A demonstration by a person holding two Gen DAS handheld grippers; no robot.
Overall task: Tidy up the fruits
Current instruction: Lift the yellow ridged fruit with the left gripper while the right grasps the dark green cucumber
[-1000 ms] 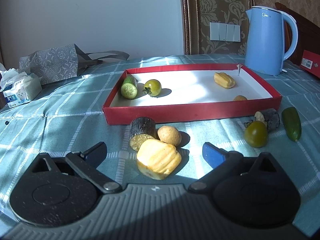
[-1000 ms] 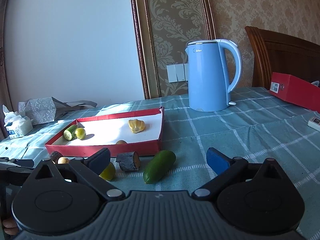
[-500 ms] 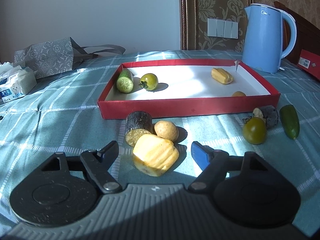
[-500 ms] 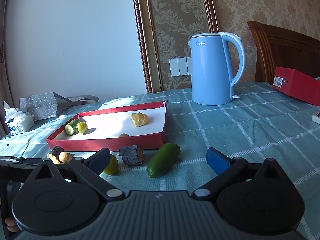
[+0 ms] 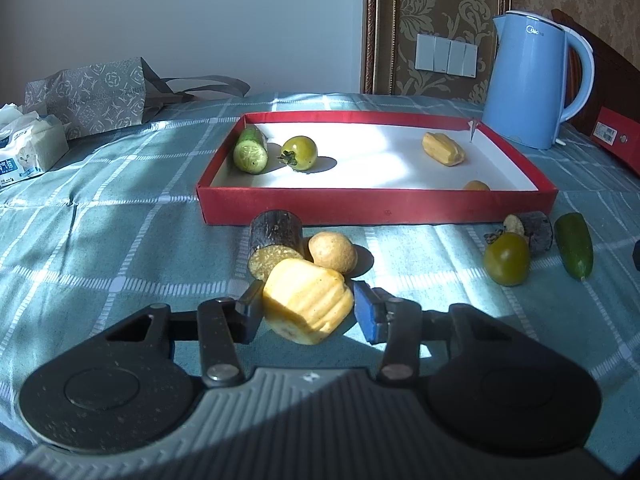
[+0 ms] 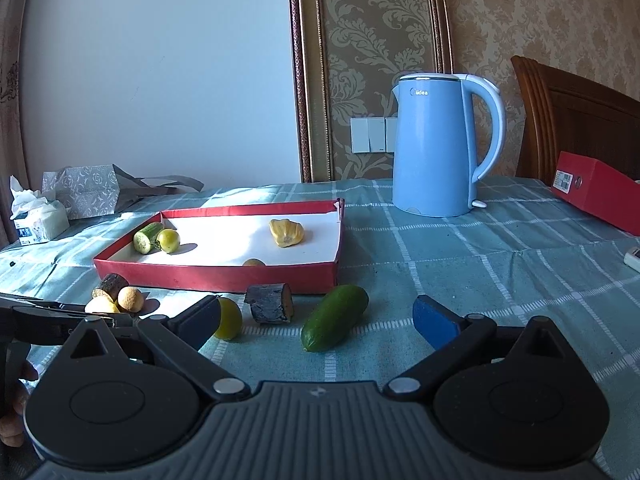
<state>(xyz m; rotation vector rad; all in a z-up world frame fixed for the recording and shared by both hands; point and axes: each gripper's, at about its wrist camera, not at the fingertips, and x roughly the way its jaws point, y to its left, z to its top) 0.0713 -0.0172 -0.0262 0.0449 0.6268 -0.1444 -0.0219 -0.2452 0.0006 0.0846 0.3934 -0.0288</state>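
Observation:
My left gripper (image 5: 308,310) is shut on a ridged yellow fruit piece (image 5: 308,300) on the tablecloth, just in front of a dark-skinned cut piece (image 5: 275,238) and a small tan round fruit (image 5: 333,252). The red tray (image 5: 376,210) beyond holds a cucumber piece (image 5: 250,151), a green tomato (image 5: 300,153), a yellow ridged piece (image 5: 443,149) and a small tan fruit (image 5: 476,186). My right gripper (image 6: 316,318) is open and empty above a green cucumber (image 6: 335,317), a dark cut piece (image 6: 270,303) and a green tomato (image 6: 228,319).
A blue kettle (image 6: 440,148) stands behind the tray to the right. A red box (image 6: 596,196) and a wooden chair (image 6: 576,120) are at the far right. A grey gift bag (image 5: 92,96) and a tissue pack (image 5: 30,150) lie at the far left.
My left gripper has moved forward and closed its fingers onto the ridged yellow piece. My right gripper has stayed open and drifted slightly closer to the cucumber.

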